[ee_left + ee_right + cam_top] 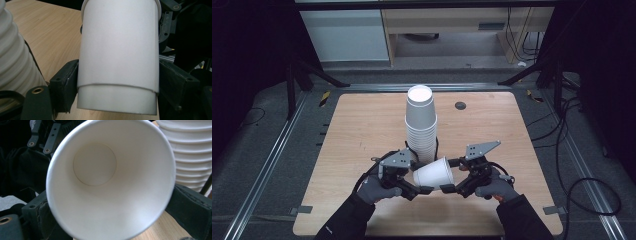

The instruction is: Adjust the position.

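In the high view, a single white paper cup (434,173) lies on its side in the lower middle of the frame, held above the pale wooden table (357,135) between the two tools, its base toward the left gripper (424,190) and its open rim toward the right gripper (449,189). Just behind it, at the centre of the frame, rises a tall stack of white paper cups (421,125) set upside down. The cup looks very light and thin-walled, so I judge it crushes easily under a hard squeeze and slides on its smooth skin. In the left gripper view, the cup's (118,55) wall fills the middle, base end at the bottom, and both black jaws press against its sides near the stiffer base: this tool is pinching the cup, a sound place to hold, since the bottom disc braces the wall. The ribbed stack (15,57) stands at the left edge. In the right gripper view, the cup's (110,180) mouth faces the camera, and the jaws stand wide at either side of the rim; whether the pads press it I cannot tell. The rolled rim is the other firm spot, though the wall below it would dent under pressure. The stack (191,152) shows at the upper right.
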Available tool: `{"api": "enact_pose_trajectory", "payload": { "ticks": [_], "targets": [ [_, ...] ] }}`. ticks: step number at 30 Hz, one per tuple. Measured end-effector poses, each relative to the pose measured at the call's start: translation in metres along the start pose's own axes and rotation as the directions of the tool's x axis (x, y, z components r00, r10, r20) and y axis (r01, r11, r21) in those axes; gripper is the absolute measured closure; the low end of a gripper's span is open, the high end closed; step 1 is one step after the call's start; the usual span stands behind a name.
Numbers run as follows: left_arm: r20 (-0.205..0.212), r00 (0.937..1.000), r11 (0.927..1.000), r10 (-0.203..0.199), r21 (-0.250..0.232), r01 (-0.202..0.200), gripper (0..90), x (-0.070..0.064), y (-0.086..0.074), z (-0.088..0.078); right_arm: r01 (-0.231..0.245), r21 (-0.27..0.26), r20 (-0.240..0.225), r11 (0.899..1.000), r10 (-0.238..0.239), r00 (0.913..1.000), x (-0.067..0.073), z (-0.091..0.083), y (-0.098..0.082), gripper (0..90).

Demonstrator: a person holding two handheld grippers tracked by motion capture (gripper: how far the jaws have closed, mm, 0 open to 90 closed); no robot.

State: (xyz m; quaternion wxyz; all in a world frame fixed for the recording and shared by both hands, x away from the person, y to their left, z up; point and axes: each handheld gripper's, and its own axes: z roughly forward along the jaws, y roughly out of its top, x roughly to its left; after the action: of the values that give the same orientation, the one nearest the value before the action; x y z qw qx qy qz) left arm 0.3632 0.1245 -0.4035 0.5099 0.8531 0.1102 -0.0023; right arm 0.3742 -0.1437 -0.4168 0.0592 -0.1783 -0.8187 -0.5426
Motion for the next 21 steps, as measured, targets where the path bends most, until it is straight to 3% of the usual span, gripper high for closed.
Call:
{"api": "enact_pose_trajectory", "payload": {
  "ticks": [21],
  "targets": [
    [0.019,0.9998,1.0000,-0.003,-0.007,0.003,21.9,0.0010,-0.0008,0.0012,0.002,0.003,-0.042,1.000,-0.002,0.9991,-0.0019,0.0050,-0.0037,8.8]
  ]
}}
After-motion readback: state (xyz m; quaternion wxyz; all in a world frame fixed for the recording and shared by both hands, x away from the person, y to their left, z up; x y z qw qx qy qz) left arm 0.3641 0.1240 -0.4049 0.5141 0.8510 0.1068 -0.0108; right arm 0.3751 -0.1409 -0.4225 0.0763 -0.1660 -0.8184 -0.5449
